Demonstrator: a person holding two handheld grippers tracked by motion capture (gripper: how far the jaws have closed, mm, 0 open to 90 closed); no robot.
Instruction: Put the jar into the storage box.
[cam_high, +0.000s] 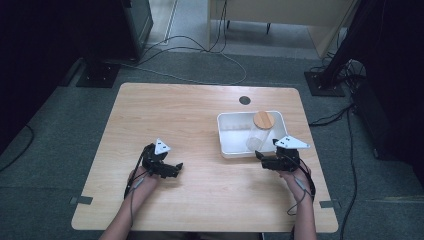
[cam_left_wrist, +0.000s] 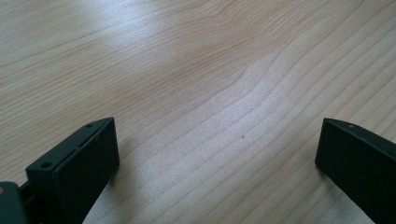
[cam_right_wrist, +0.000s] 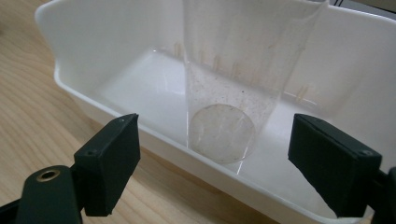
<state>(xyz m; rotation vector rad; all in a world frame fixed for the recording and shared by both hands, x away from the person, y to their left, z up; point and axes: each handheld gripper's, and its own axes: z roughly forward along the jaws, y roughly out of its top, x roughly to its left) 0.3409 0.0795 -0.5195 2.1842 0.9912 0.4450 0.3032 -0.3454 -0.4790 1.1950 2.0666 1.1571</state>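
A clear jar (cam_high: 256, 140) with a round wooden lid (cam_high: 263, 120) stands upright in a white tray (cam_high: 230, 150) at the table's right. In the right gripper view the jar's body (cam_right_wrist: 233, 84) rises just behind the tray's near wall (cam_right_wrist: 154, 140). My right gripper (cam_high: 264, 159) (cam_right_wrist: 215, 158) is open at that near wall, its jaws spread wider than the jar and holding nothing. My left gripper (cam_high: 172, 170) (cam_left_wrist: 217, 154) is open low over bare wood at the table's left front, with nothing between its jaws.
The wooden table (cam_high: 180, 115) has a small black round hole (cam_high: 244, 100) near its far edge. Cables (cam_high: 200, 55) and black stand bases (cam_high: 100, 74) lie on the grey floor beyond it. Bare wood lies between the two grippers.
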